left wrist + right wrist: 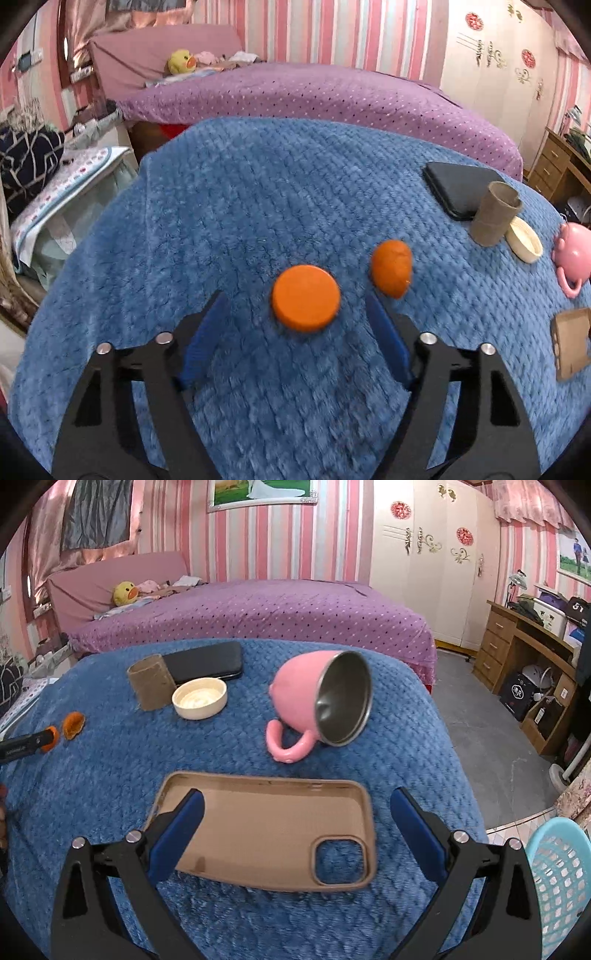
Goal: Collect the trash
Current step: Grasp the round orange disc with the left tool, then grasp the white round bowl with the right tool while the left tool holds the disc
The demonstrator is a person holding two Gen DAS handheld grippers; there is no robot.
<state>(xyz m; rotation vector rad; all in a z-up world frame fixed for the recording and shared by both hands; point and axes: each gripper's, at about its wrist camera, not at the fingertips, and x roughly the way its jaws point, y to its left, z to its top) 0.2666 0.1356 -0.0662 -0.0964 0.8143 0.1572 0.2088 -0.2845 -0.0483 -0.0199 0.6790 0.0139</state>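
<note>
L gripper [297, 302] tilts downward, jaws apart, blue pads [205, 343] not pressing on anything. R gripper [297, 805] also angled down, jaws spread wide, pads [177, 834] free, nothing clamped. Black L finger tip shows at far left edge of R wrist view.

On the blue blanket [110, 782] there's two orange things: one round cap [306, 297] and one bit of peel [391, 267] at its 2 o'clock. One cardboard tube [151, 686], one cream lid [199, 698], one black phone [207, 661], one pink mug [317, 701], one tan phone case [273, 830]. One teal basket [557, 882] at 4 o'clock.
</note>
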